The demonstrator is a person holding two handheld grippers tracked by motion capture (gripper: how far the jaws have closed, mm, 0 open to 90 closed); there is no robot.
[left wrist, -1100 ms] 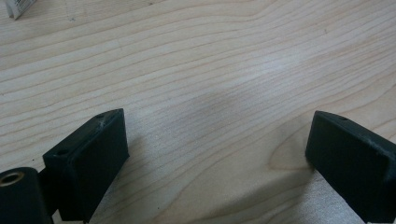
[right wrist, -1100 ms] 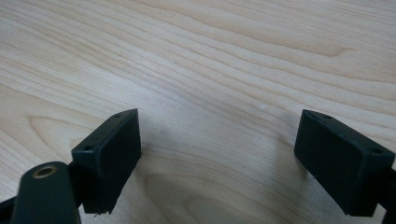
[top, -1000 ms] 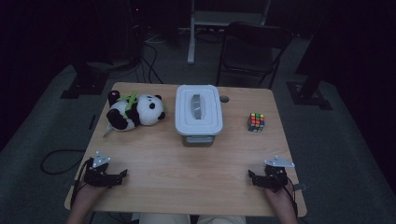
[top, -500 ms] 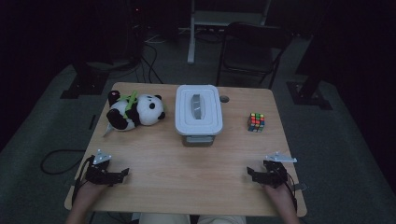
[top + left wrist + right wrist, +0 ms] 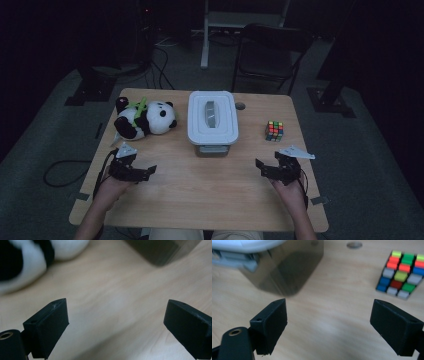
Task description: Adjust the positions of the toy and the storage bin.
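We hold the left gripper (image 5: pixel 145 171) at the lower left of the high view, jaws spread wide over bare wood with nothing between them. The right gripper (image 5: pixel 264 167), at the lower right, is likewise released and empty.

Outward from the left gripper, the panda toy (image 5: pixel 142 119) lies on its side toward the upper left of the table (image 5: pixel 200 200). It looks soft and light, so we would pinch its plump white belly, expecting it to squash rather than slip. The cube (image 5: pixel 403 275), nearer the right gripper, looks hard, light and smooth-faced, best taken across two opposite flat sides.

Between them stands the lidded box (image 5: pixel 211 121). What it holds is hidden under the white lid. In the left gripper view the toy (image 5: pixel 27 260) is cut off at the upper left, blurred.
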